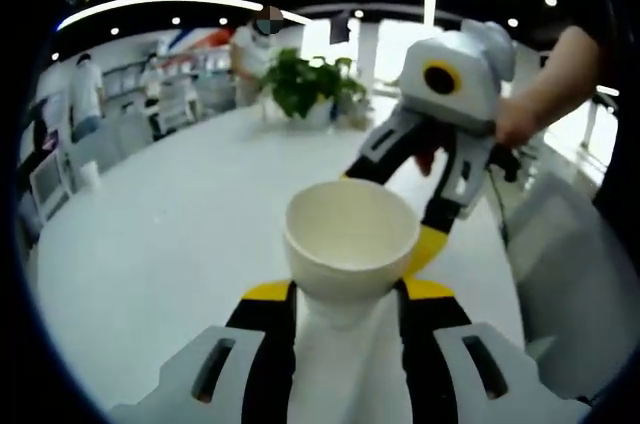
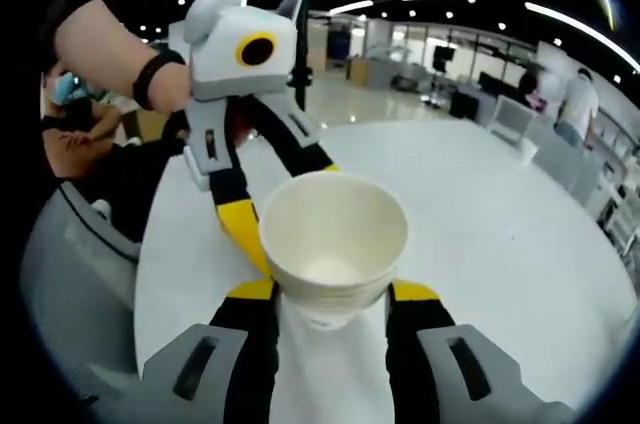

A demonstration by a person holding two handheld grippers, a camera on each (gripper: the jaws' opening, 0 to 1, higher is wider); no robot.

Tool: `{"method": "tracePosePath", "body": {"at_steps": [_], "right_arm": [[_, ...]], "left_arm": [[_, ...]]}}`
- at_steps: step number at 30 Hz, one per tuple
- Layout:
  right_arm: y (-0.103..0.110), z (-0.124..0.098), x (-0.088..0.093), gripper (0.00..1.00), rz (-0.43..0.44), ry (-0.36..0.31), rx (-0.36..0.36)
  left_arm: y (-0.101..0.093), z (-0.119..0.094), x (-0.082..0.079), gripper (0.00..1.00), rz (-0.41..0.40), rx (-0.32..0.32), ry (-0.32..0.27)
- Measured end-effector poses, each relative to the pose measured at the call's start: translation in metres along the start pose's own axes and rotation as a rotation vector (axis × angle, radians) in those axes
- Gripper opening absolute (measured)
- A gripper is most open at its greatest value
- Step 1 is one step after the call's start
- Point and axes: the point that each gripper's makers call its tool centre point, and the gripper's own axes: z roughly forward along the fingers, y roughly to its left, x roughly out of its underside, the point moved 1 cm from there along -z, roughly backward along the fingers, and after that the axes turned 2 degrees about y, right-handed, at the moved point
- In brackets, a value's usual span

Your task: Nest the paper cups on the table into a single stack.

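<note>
Left gripper view shows one stack of white paper cups (image 1: 350,239) pinched between the yellow-tipped jaws of the left gripper (image 1: 348,292), its mouth open toward the camera and a little upward, its long axis running along the jaws and tilted away from upright. The right gripper (image 1: 425,244) reaches in from the right, held by a hand (image 1: 525,119), and its jaws straddle the same cups. Right gripper view gives the mirror of this: the stack (image 2: 333,244), with several nested rims ringed below its lip, sits clamped between the right gripper's (image 2: 330,294) two jaws, mouth facing the lens, while the left gripper (image 2: 262,214) comes in from the left with a wristband on the arm behind it. Both views place the cups just above a round white table (image 2: 500,234). One potted plant (image 1: 305,84) stands at the table's far edge.
</note>
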Motion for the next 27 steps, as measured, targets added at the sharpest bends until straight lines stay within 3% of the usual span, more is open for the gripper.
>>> {"method": "tracePosePath", "body": {"at_steps": [12, 20, 27], "right_arm": [[-0.038, 0.022, 0.009, 0.38, 0.032, 0.008, 0.010], [-0.050, 0.032, 0.021, 0.38, 0.051, 0.026, 0.009], [-0.054, 0.031, 0.021, 0.38, 0.038, 0.020, 0.019]], "left_arm": [[0.039, 0.024, 0.002, 0.38, 0.001, 0.009, 0.018], [0.049, 0.038, 0.009, 0.38, 0.006, 0.017, 0.047], [0.053, 0.039, 0.007, 0.38, 0.014, 0.013, 0.039]]}}
